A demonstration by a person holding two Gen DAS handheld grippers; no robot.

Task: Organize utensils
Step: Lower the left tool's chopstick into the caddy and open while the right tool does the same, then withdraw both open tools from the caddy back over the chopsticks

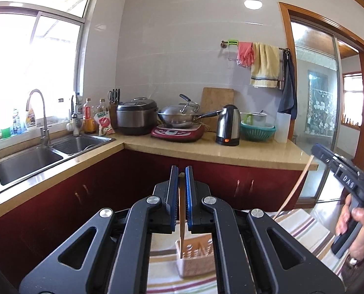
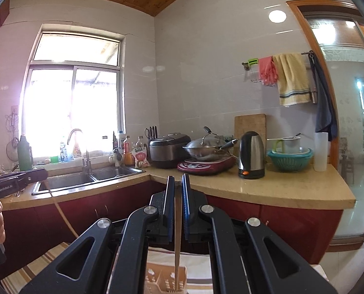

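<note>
My left gripper [image 1: 181, 171] is shut on a wooden chopstick [image 1: 182, 220] that hangs down into a beige slotted utensil holder [image 1: 194, 254] on a striped cloth [image 1: 162, 269]. My right gripper [image 2: 178, 180] is shut on a second chopstick [image 2: 177, 245], whose lower end reaches into the same holder [image 2: 162, 279]. The right gripper shows at the right of the left wrist view [image 1: 341, 171], with its chopstick [image 1: 297, 183] slanting down. The left gripper shows at the left of the right wrist view [image 2: 17, 181], with its chopstick [image 2: 61, 213].
Ahead is an L-shaped counter [image 1: 206, 149] over red cabinets. It carries a double sink [image 1: 34, 156], rice cooker [image 1: 136, 116], wok on an induction hob [image 1: 179, 125], kettle [image 1: 228, 125] and teal basket [image 1: 258, 129]. A glass door [image 1: 314, 112] stands at the right.
</note>
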